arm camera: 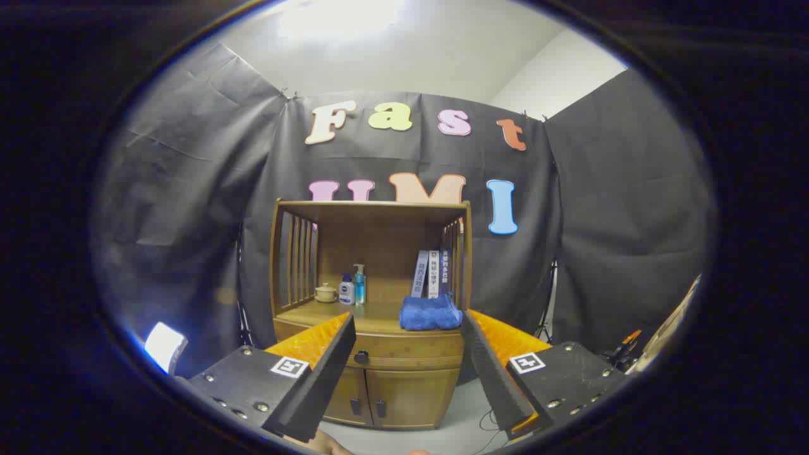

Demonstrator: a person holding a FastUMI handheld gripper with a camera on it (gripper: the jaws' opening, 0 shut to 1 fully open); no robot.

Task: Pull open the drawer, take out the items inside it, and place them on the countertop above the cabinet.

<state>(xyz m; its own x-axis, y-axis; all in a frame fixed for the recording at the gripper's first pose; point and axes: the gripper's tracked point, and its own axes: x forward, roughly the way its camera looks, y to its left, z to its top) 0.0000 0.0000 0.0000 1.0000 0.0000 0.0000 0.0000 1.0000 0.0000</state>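
Observation:
A wooden cabinet stands some way ahead of my fingers against the booth wall. Its drawer is closed, with a dark round knob near its left part. Above the drawer lies the countertop, under an open shelf frame. My gripper is open, its fingers spread wide with nothing between them. The drawer front and knob show in the gap between the fingers, still at a distance. What is inside the drawer is hidden.
On the countertop sit a folded blue towel at the right, several upright books behind it, two pump bottles and a small lidded pot at the left. Two lower cabinet doors are closed. A bright lamp glows at the left.

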